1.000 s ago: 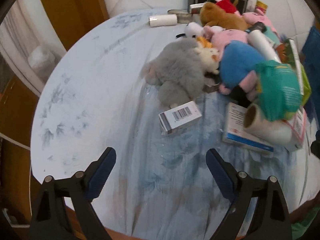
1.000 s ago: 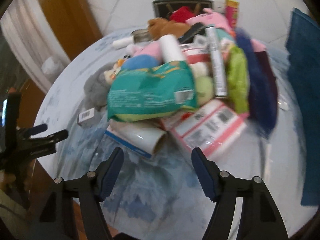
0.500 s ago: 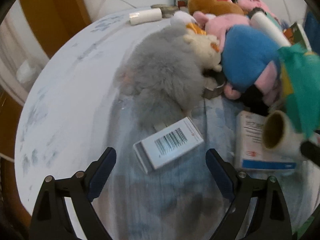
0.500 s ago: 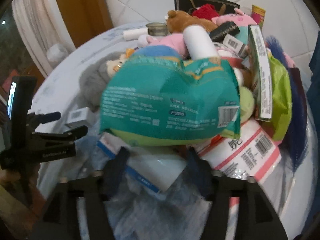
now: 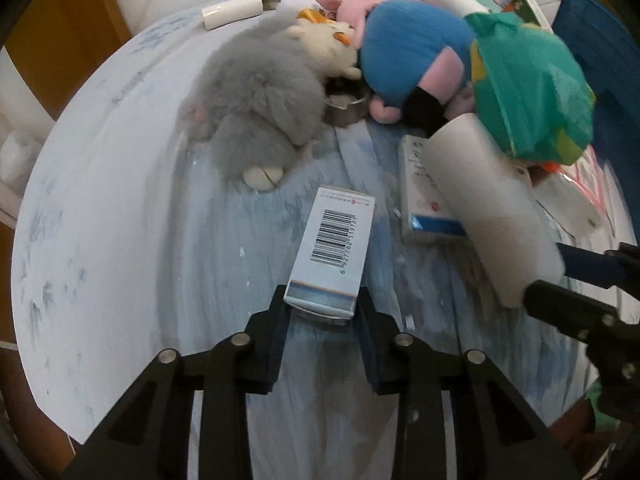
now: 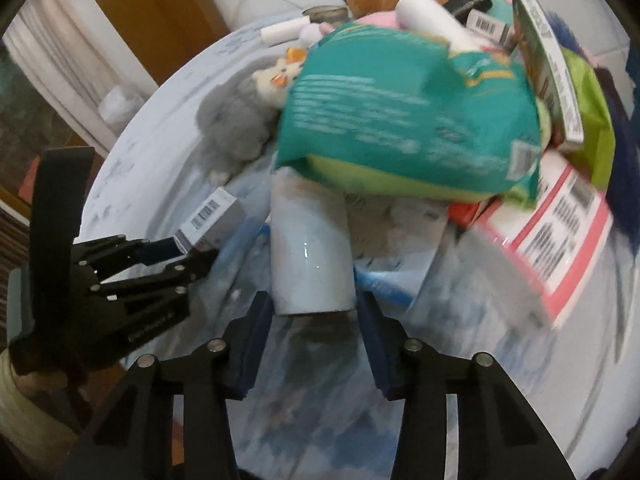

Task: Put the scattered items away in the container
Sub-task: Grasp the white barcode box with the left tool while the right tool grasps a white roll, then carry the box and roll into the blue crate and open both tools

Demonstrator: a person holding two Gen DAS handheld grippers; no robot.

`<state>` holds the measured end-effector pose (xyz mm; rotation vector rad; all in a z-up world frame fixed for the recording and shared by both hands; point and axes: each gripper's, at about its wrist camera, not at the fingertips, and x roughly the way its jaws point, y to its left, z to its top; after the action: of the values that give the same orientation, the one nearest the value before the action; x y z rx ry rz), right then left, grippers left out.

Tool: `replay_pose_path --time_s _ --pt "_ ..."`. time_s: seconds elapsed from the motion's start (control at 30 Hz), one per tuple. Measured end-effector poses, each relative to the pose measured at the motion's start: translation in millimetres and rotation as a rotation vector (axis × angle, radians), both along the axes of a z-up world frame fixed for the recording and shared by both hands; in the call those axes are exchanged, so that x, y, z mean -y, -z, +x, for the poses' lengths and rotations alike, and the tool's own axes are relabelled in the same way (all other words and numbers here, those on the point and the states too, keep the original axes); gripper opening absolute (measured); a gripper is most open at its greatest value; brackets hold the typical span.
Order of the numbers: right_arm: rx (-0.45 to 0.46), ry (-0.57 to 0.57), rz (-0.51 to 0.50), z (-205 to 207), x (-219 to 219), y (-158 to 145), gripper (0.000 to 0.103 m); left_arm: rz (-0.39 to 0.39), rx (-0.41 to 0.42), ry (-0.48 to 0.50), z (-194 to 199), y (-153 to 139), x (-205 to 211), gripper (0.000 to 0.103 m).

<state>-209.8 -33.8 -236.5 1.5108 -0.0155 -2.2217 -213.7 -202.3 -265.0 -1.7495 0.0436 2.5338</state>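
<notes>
White tiles and wood panelling are backing a round table (image 5: 120, 184) under a pale blue floral cloth, piled with plush toys and packets. Since a second ago I am seeing both grippers lowered: my left gripper (image 5: 322, 312), jaws just closing, is clamping the barcoded box (image 5: 334, 248); my right gripper (image 6: 316, 312), also closing, is pinching the white roll (image 6: 310, 256) beneath the teal packet (image 6: 404, 120). Grey plush (image 5: 256, 100) is lying beside the box.
</notes>
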Motion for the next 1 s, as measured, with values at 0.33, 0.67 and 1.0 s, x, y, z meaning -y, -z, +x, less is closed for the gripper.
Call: replay_pose_path --time_s 0.33,0.67,1.0 --pt "-0.083 0.033 0.010 -5 8 -4 0.056 -0.008 -0.045 -0.029 -3 7 9 0.041" --pt "-0.162 -0.005 0.036 -9 40 13 0.046 0.024 -0.147 -0.033 8 3 18 0.029" --pt "-0.183 0.019 0.023 14 41 -39 0.045 0.051 -0.211 0.006 27 -73 29 0.029"
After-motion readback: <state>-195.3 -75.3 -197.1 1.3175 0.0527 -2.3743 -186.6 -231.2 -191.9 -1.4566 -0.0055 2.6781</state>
